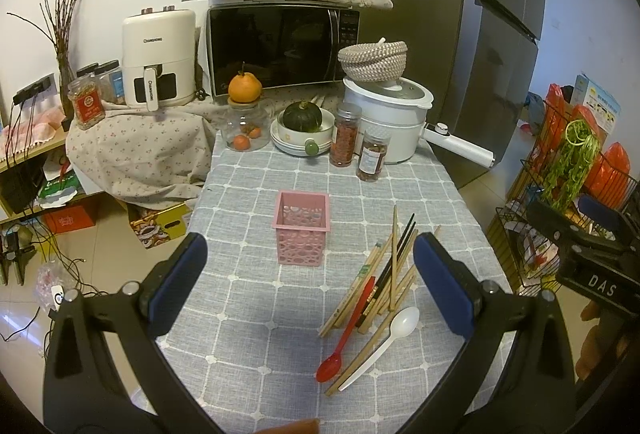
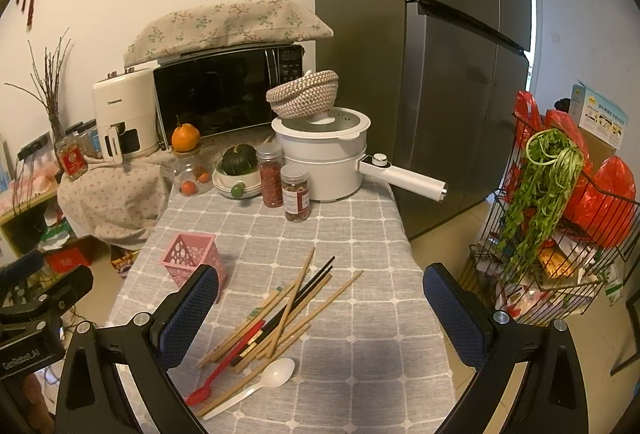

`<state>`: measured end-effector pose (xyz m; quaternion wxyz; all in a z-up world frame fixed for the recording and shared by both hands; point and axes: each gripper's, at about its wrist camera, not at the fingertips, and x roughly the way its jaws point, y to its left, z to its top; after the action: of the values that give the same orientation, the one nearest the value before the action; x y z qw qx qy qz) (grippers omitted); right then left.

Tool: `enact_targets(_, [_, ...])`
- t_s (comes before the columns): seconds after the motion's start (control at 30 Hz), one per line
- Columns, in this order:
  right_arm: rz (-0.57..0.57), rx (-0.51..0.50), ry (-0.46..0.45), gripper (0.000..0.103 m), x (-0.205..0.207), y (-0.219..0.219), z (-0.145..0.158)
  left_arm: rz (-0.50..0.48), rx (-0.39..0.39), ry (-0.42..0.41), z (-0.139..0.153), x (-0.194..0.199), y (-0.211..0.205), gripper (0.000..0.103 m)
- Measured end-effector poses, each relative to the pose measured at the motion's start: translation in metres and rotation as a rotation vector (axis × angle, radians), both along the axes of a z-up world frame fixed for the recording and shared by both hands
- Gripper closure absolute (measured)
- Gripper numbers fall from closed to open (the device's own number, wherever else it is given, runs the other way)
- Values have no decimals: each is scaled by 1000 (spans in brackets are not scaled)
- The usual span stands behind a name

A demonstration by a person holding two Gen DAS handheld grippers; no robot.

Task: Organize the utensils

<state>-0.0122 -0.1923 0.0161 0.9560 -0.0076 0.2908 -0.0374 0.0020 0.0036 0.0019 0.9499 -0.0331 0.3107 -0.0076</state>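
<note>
A pink perforated holder (image 1: 303, 228) (image 2: 193, 257) stands upright and empty on the grey checked tablecloth (image 1: 256, 298). To its right lies a loose pile of wooden and black chopsticks (image 1: 390, 270) (image 2: 280, 312), with a red spoon (image 1: 345, 338) (image 2: 218, 374) and a white plastic spoon (image 1: 384, 342) (image 2: 260, 384) at the near end. My left gripper (image 1: 310, 286) hovers open above the cloth, between holder and pile. My right gripper (image 2: 320, 310) hangs open over the pile, holding nothing.
At the table's far end stand a white pot (image 2: 324, 162) with a long handle, two spice jars (image 2: 296, 192), a squash in bowls (image 1: 302, 126) and a glass jar (image 1: 244, 126). A microwave (image 1: 280, 46) sits behind, a fridge (image 2: 420, 54) and a wire rack (image 2: 560, 234) to the right.
</note>
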Motion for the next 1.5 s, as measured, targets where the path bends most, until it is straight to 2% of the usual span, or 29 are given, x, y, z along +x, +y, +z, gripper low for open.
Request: enact_targets(1.5, [8, 25, 27, 0, 4, -3, -7, -7, 8, 2, -1, 0, -12, 1])
